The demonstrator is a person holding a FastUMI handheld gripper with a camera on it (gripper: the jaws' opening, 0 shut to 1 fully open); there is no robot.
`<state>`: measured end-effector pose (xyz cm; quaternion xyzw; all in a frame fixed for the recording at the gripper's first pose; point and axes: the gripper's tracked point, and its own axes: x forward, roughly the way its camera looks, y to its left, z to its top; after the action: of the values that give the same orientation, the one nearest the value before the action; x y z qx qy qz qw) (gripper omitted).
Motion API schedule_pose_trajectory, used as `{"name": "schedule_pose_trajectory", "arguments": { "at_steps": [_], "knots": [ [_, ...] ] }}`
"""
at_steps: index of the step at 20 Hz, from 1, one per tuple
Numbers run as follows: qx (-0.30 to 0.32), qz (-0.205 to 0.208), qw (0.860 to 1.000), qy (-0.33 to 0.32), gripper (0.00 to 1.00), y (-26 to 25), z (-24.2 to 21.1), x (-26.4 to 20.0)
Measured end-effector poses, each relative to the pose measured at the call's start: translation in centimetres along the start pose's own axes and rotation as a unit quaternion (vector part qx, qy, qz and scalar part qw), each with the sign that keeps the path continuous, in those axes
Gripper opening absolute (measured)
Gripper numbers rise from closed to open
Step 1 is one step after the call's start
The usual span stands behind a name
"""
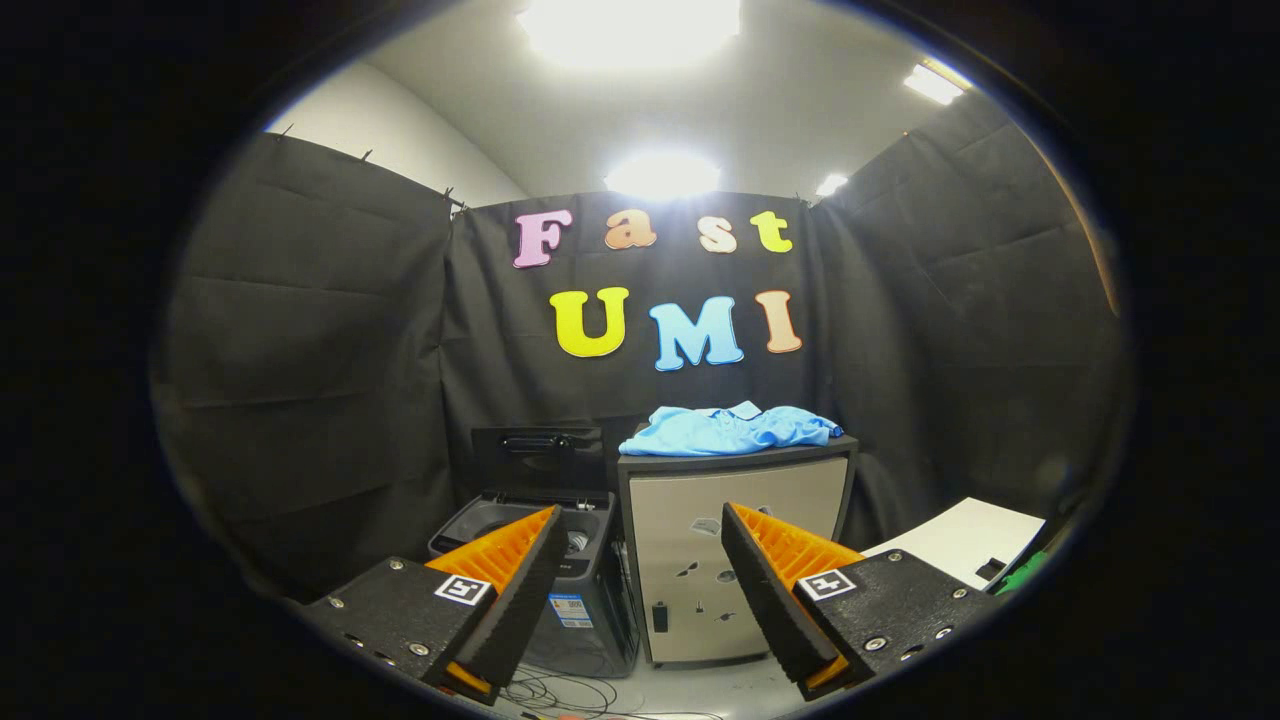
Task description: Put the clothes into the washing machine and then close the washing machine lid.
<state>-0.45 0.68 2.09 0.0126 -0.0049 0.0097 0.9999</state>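
there is one shirt (733,430), light blue, lying crumpled on top of the one cabinet (735,560), a pale box with a dark top and dark edges. the shirt spreads flat along the cabinet's top, its long axis running side to side across it, and its collar sits at the back edge, toward the black cloth wall behind the cabinet. one sleeve end reaches the cabinet's right corner.

just to the left of the cabinet, touching or nearly so, stands one washing machine (545,570), dark and lower than the cabinet. its lid (538,455) is up, standing upright at the back, and the round tub shows open below it.

one gripper (637,590) hangs well short of the cabinet, its two fingers spread wide with nothing between them; the cabinet's front shows through the gap. to the right of the cabinet lies one white board (960,540). some cables (560,695) trail on the floor before the washing machine.
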Motion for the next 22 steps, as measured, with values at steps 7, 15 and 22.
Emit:
{"name": "schedule_pose_trajectory", "arguments": {
  "at_steps": [7,15,22],
  "knots": [
    [-0.012,-0.019,1.000,0.000,0.96,0.6,0.5,2.0],
    [0.001,-0.089,0.996,0.014,0.96,0.9,0.8,8.7],
    [0.018,-0.183,0.982,0.039,0.96,-3.5,3.1,17.6]
  ]
}}
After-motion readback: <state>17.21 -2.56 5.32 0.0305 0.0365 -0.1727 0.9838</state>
